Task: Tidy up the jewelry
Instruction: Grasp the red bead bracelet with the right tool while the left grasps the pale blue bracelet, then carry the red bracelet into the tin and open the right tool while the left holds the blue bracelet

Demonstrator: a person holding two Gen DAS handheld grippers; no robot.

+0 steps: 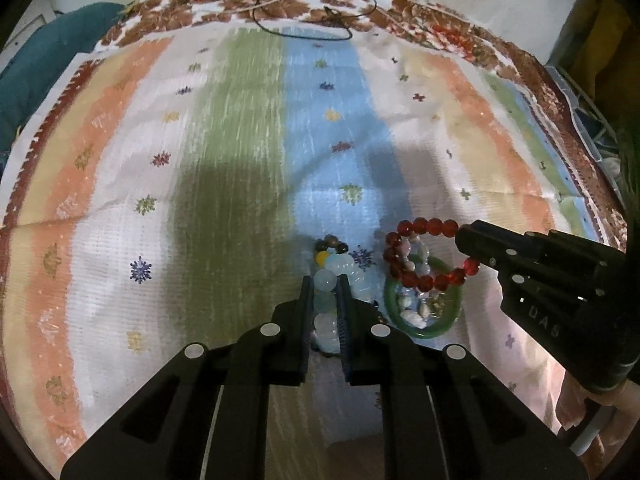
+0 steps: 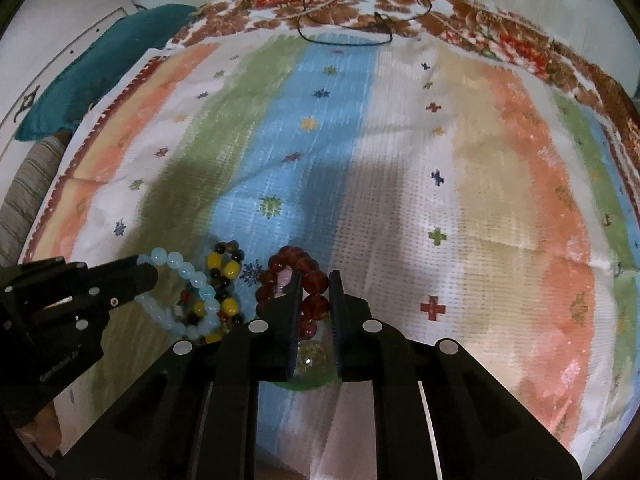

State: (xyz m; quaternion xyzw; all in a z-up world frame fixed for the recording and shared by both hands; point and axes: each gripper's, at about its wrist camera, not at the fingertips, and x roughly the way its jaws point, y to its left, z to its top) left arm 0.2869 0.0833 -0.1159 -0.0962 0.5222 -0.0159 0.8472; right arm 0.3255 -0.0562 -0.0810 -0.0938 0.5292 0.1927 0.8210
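My left gripper (image 1: 325, 286) is shut on a pale blue bead bracelet (image 1: 326, 300); this bracelet also shows in the right wrist view (image 2: 188, 276). A multicoloured bracelet with yellow and dark beads (image 2: 224, 292) lies under it. My right gripper (image 2: 315, 280) is shut on a dark red bead bracelet (image 2: 314, 304), which also shows in the left wrist view (image 1: 424, 226). Below the red bracelet lie a green bangle (image 1: 420, 330) and a pink and white bead bracelet (image 1: 414, 256). All sit near the front of the striped cloth (image 1: 240, 120).
A black cord (image 1: 320, 32) and a pale string (image 2: 328, 4) lie at the far edge of the cloth. A teal cushion (image 2: 92, 64) sits off the cloth at the far left. The cloth's brown flowered border (image 2: 520, 44) curves around the back.
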